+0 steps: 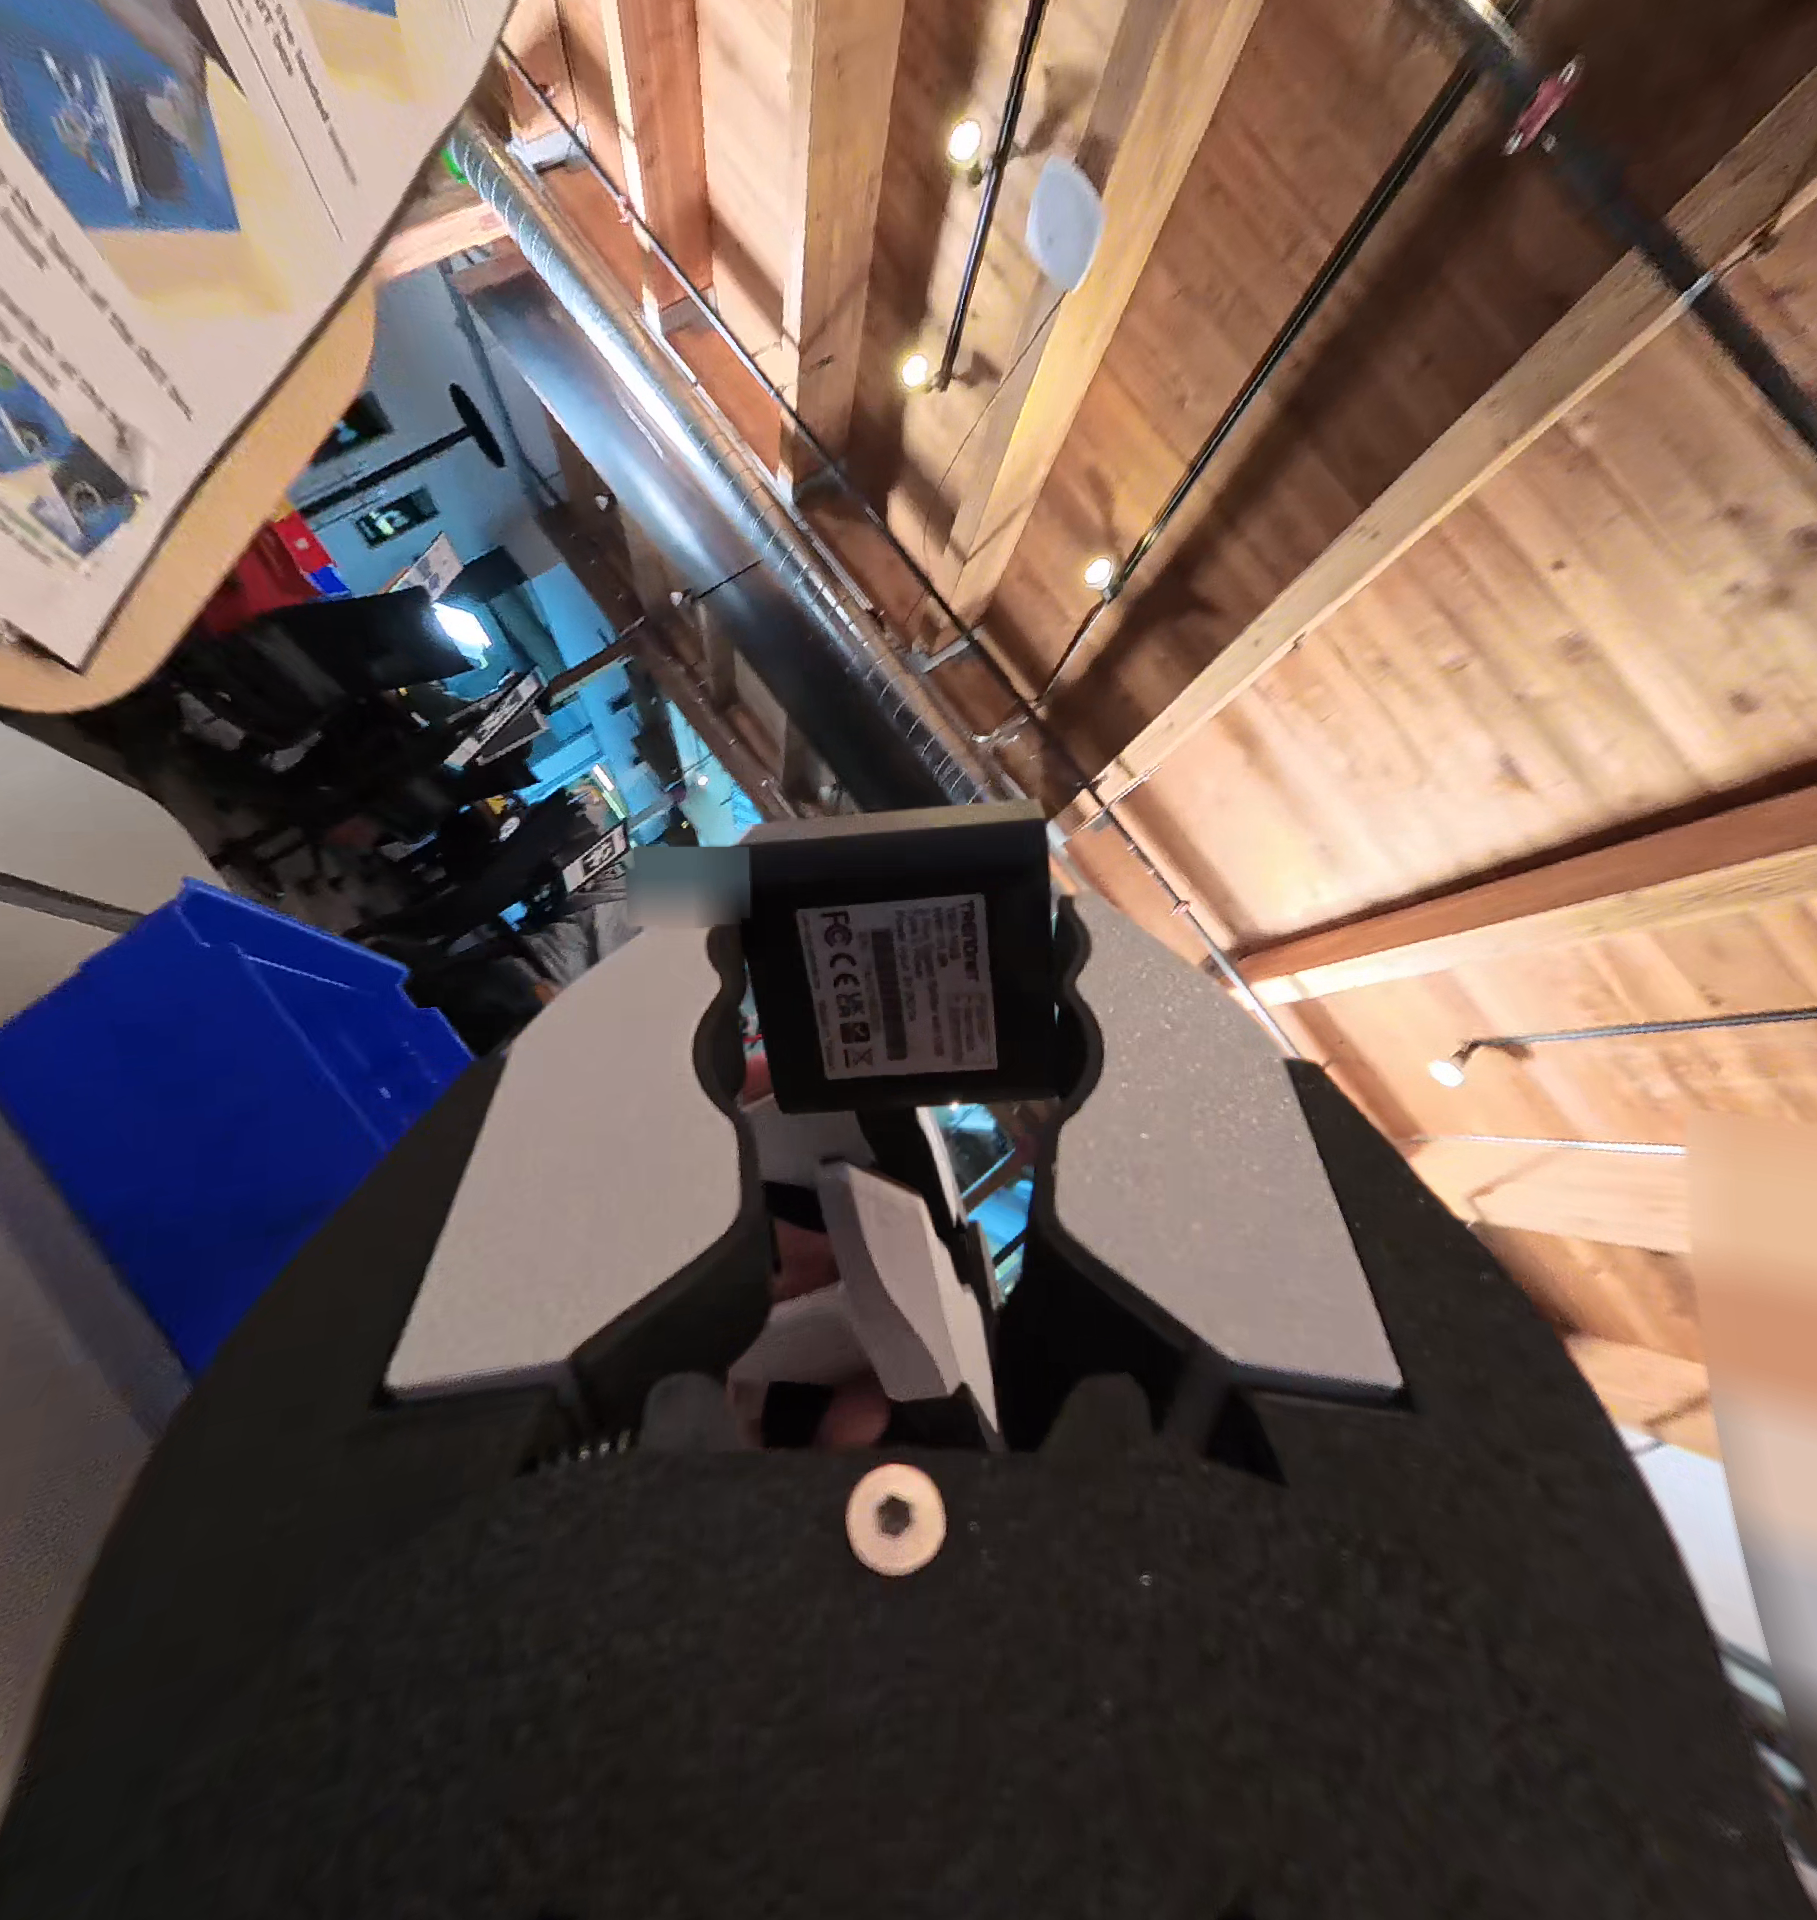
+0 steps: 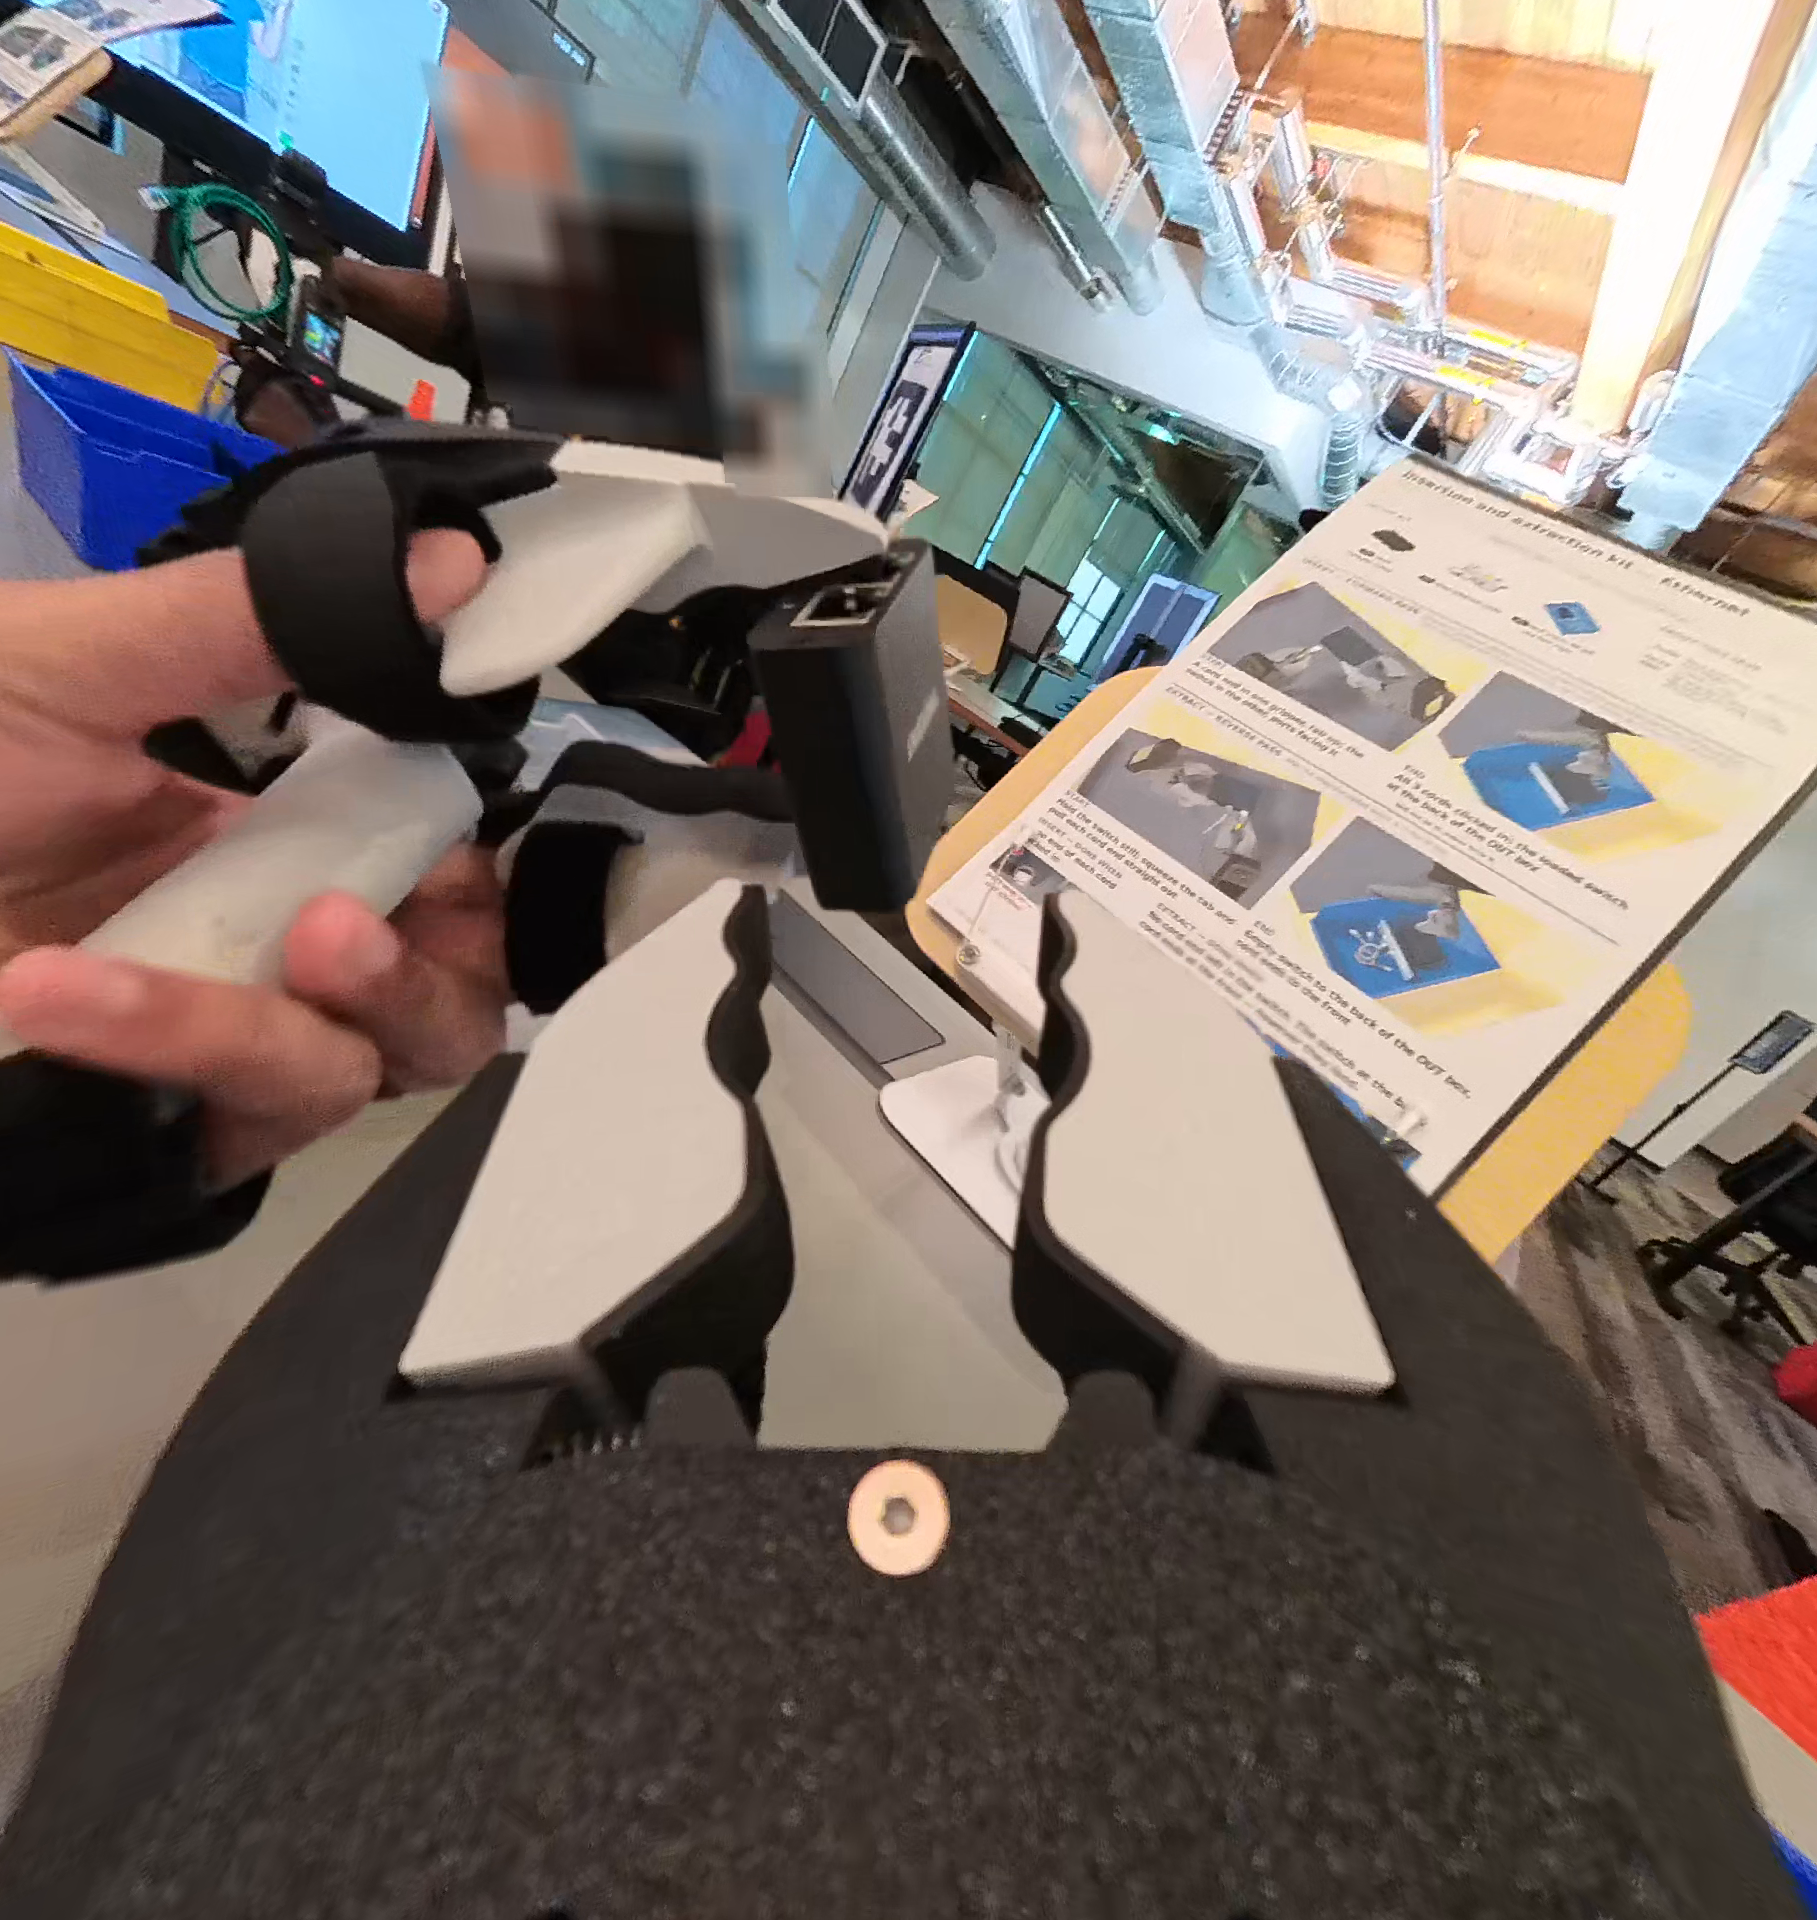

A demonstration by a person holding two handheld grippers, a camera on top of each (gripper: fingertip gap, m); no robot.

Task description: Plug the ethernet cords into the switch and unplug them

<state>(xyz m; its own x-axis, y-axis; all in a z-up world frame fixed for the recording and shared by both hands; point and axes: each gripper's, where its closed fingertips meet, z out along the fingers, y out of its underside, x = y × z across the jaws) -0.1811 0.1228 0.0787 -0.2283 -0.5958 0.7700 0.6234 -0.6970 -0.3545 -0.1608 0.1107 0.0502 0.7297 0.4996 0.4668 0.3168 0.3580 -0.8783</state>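
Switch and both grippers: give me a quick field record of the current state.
switch: black box, label side facing the left camera, held up in the air
left gripper: pads pressed on the switch's two sides
right gripper: open, nothing between its fingers
switch ports: one port visible at the top end, no cord seen in it
cord: green coil far off, on the table
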